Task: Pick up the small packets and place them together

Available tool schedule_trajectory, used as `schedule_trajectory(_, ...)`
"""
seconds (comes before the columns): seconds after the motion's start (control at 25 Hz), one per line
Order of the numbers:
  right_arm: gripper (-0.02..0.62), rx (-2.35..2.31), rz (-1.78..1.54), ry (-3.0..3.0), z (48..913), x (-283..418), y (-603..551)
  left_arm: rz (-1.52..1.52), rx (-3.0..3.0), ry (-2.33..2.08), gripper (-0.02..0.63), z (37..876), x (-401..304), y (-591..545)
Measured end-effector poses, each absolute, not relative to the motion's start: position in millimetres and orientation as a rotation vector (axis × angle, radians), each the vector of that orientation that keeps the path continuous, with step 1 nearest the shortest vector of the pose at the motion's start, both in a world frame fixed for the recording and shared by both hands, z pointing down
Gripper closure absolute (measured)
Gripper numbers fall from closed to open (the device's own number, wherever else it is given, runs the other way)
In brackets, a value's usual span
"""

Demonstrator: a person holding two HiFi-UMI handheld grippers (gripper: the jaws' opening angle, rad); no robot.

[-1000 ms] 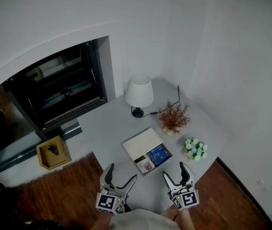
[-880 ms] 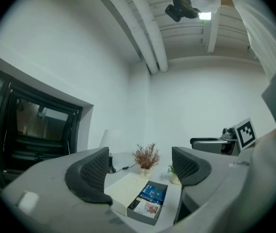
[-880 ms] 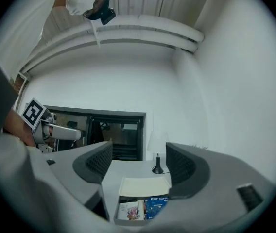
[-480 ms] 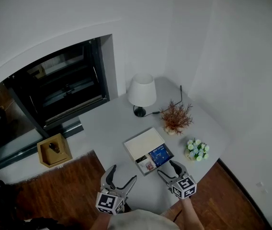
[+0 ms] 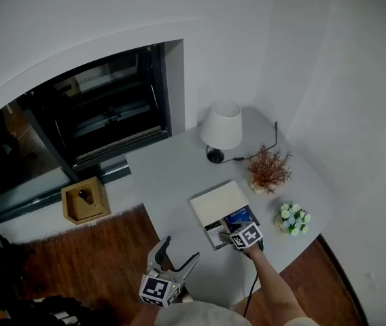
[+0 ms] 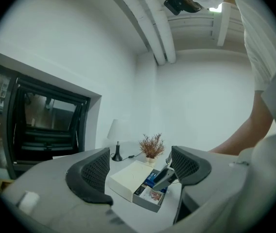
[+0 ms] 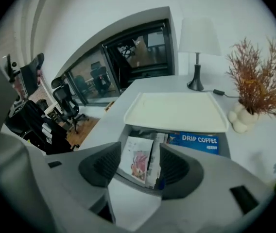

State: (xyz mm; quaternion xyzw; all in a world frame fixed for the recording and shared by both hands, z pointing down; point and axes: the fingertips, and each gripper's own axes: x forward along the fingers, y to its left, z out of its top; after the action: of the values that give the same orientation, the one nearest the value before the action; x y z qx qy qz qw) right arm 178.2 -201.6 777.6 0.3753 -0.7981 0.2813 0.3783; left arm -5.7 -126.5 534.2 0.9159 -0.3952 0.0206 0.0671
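Flanking the packet (image 7: 137, 165) lengthwise, the right gripper's (image 7: 139, 149) jaws have been closing.

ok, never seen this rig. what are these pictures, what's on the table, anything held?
No robot: a person holds a two-jaw gripper in each hand. Head view: a camera on the person's head, looking down. Gripper views: a camera on each gripper, looking along its jaws. On the pale grey table stand a white-shaded lamp, a reddish dried plant, a pot of white-green flowers and a grey box with a cream lid at its far end. Inside lie a blue drip-coffee packet and a white packet with a pink picture. The left gripper is open and empty. The right gripper has just been closing its jaws, the white packet between them; no firm grip shows yet.
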Motion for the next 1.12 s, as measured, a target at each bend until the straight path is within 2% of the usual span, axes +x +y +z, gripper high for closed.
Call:
schedule_trajectory(0.2, 0.354, 0.892, 0.794, -1.927, 814, 173, -201, 0.067, 2.711, -1.247, 0.218, 539, -23, -132)
schedule_trajectory(0.24, 0.372, 0.881, 0.779, -1.911, 817, 173, -200, 0.068, 2.700, -1.255, 0.218, 540, -26, -132)
schedule_trajectory(0.28, 0.457, 0.872, 0.755, -1.895, 820, 173, -200, 0.066, 2.689, -1.264, 0.218, 541, -29, -133)
schedule_trajectory(0.48, 0.508, 0.875, 0.695, -1.876, 818, 174, -201, 0.057, 2.677, -1.286, 0.224, 542, -37, -137)
schedule_trajectory(0.92, 0.517, 0.974, 0.663, -2.105, 717, 192, -213, 0.038, 2.670, -1.272, 0.224, 544, -35, -140)
schedule_trajectory(1.12, 0.517, 0.972, 0.687, -2.136, 712, 184, -264, 0.054, 2.662, -1.288, 0.224, 546, -38, -141)
